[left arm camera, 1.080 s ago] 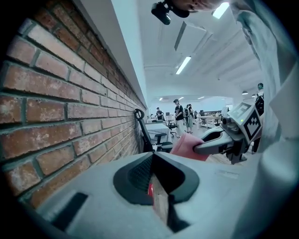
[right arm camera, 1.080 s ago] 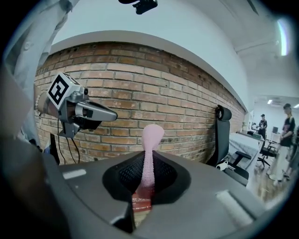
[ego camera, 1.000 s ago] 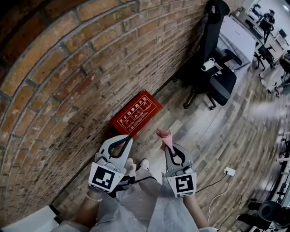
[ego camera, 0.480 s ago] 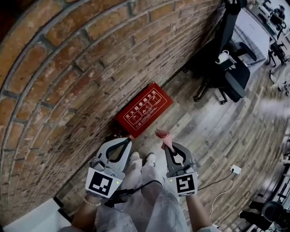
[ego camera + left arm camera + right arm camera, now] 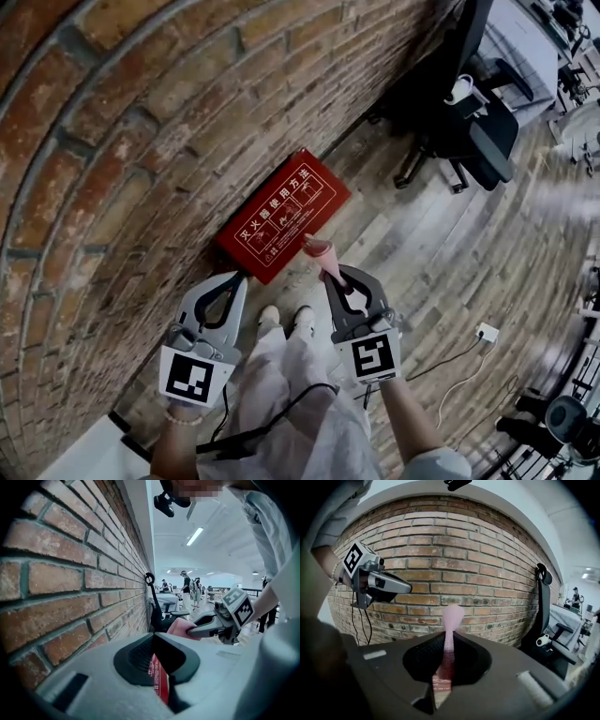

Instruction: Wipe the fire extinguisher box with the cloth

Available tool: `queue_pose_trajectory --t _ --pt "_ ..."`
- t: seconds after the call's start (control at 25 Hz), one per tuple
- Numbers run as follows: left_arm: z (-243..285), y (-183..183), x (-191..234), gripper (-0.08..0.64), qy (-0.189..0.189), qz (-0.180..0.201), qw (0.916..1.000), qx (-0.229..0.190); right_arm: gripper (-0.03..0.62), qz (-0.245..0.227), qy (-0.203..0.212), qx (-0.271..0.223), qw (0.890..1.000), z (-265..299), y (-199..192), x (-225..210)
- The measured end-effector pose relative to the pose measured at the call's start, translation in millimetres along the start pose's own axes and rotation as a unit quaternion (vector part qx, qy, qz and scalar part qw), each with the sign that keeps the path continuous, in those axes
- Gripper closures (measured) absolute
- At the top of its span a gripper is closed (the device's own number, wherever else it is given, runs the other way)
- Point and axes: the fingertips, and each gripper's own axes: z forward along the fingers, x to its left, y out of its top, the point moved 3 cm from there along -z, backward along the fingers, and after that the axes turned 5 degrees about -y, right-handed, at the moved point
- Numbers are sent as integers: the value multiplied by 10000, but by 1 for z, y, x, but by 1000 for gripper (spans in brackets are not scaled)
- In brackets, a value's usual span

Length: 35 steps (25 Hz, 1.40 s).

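Note:
The red fire extinguisher box [image 5: 281, 216] with white print stands on the floor against the brick wall, just ahead of both grippers. My right gripper [image 5: 333, 274] is shut on a pink cloth [image 5: 317, 250], whose bunched end sticks out past the tips and hangs over the box's near edge. The right gripper view shows the cloth [image 5: 452, 616] pinched upright between the jaws, the left gripper [image 5: 375, 581] to the left. My left gripper [image 5: 234, 279] is shut with nothing in it, near the box's left corner. A strip of the box [image 5: 160, 681] shows below its closed tips.
The brick wall [image 5: 141, 141] fills the left. A black office chair [image 5: 459, 122] stands beyond the box at the upper right. A white power strip [image 5: 485, 331] with cable lies on the wooden floor at right. The person's shoes [image 5: 286, 319] are between the grippers.
Both grippers have shifted left and come nearer to the red box. The cloth's end now hangs at the box's near edge. Neither gripper's grip has changed.

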Motion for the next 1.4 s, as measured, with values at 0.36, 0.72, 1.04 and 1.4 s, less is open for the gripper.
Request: queue_pose_trajectory --t 0.36,0.72,1.04,1.4 --pt "25 -30 13 563 186 -21 9998 80 565 -159 114 262 9995 48 -32 -10" --pt "31 -56 29 563 382 -11 9992 85 565 -355 87 312 9988 113 -48 -32" --pt "31 -76 37 561 541 -218 9980 251 565 -552 -93 478 9973 166 -61 -54" --pt "27 -86 47 561 670 -223 9968 366 566 -771 -79 645 9949 210 -70 -78"
